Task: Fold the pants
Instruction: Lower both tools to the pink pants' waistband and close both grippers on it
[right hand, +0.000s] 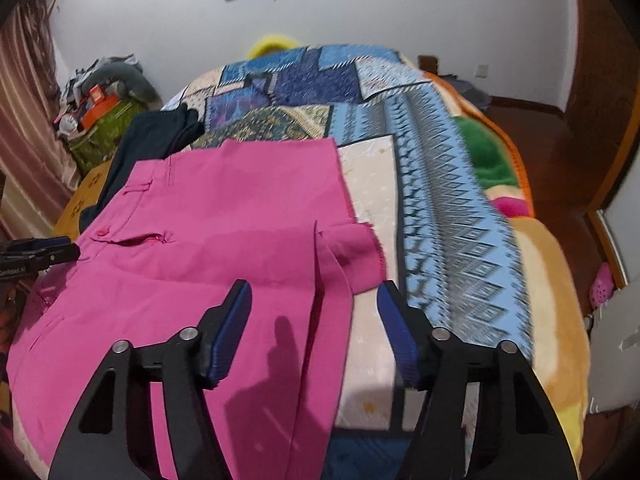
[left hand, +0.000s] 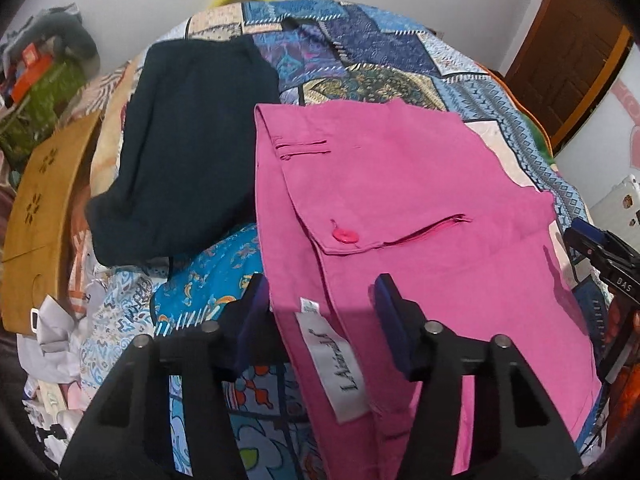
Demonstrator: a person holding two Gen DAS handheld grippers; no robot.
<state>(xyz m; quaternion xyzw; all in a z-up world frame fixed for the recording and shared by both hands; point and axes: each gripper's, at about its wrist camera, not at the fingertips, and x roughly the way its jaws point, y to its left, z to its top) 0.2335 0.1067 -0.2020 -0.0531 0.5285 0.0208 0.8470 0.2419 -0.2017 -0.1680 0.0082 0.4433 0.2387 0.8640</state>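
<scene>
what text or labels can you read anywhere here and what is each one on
"L.Ariand" or close to it, in script hard to read, on the white label sewn inside the pink pants.
"DAS" on the right gripper.
White lettering on the left gripper: too blurred to read.

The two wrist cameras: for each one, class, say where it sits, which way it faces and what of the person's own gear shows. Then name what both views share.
Left wrist: on the left gripper, facing forward over the pink pants at their waistband label; its open fingers show, and the right gripper at the right edge.
Right wrist: on the right gripper, facing the pants' leg end; its open fingers show.
Shared: pink pants, dark garment, patchwork bedspread.
</scene>
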